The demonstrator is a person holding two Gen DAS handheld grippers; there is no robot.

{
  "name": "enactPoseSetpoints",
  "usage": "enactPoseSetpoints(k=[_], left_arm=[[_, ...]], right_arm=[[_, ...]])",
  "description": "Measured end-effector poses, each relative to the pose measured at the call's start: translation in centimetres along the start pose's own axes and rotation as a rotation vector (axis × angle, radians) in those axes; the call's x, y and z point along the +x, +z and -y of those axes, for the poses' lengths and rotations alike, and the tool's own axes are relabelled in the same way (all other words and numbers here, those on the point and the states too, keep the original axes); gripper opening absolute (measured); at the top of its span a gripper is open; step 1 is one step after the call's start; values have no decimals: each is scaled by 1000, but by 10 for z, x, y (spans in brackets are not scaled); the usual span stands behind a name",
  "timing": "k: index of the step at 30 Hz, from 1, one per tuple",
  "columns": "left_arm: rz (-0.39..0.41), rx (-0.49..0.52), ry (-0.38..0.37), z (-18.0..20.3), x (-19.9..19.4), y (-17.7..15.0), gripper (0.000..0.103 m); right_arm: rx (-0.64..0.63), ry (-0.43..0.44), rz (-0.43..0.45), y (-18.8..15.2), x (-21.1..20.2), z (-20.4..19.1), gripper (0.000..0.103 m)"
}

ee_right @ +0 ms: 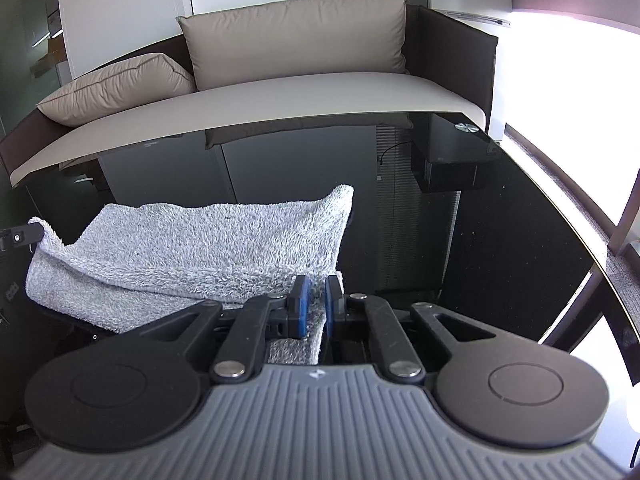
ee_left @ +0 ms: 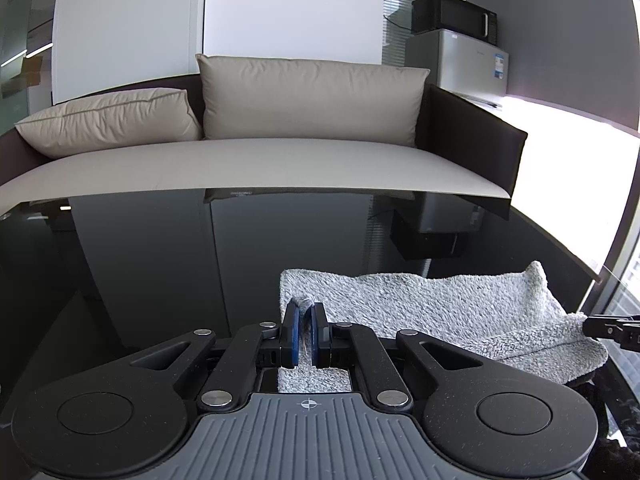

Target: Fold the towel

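With each gripper pinching one near corner of the grey towel [ee_left: 420, 308], the step in hand looks like the first fold: the near edge is lifted and about to be carried over the far part. In the left wrist view the left gripper [ee_left: 305, 312] sits at 6 o'clock, its blue-padded fingers [ee_left: 294, 330] pressed onto a tuft of terry, and the cloth runs off toward 3 o'clock, where the tips of the other gripper hold the opposite corner. In the right wrist view the right gripper [ee_right: 316, 292] likewise clamps the fabric between its fingers [ee_right: 303, 306], and the towel stretches away toward 9 o'clock. The cloth sags between the two grips, partly doubled already, with its far edge resting on the glossy black table [ee_left: 160, 260]. The next move, I judge, calls for both hands to travel forward together, level and at even tension, lay the held edge onto the far edge, and only then let go. No container shows in either view. Beyond the table, at 12 o'clock, stands a sofa [ee_left: 248, 164] with beige cushions [ee_left: 312, 100].
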State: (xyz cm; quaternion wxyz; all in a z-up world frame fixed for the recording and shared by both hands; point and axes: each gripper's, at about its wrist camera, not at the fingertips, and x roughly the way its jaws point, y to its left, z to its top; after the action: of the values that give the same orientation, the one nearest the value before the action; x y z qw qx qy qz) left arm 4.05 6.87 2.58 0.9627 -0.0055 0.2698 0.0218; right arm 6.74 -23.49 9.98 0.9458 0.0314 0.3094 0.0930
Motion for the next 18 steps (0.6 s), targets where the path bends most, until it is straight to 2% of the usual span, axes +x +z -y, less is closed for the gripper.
enactPoseSetpoints(k=[2, 5, 9, 13, 18], left_arm=[[0, -1, 0, -1, 0, -1, 5], [-3, -2, 0, 0, 0, 0, 5], [-5, -2, -2, 0, -1, -1, 5], [-8, -4, -1, -2, 0, -1, 5], [-9, -3, -4, -2, -1, -2, 5]], right_arm=[[2, 2, 8, 0, -2, 0, 28], [8, 25, 9, 0, -3, 0, 29], [9, 6, -15, -1, 1, 0, 29], [5, -15, -18, -1, 2, 2, 42], [20, 4, -15, -1, 2, 4, 42]])
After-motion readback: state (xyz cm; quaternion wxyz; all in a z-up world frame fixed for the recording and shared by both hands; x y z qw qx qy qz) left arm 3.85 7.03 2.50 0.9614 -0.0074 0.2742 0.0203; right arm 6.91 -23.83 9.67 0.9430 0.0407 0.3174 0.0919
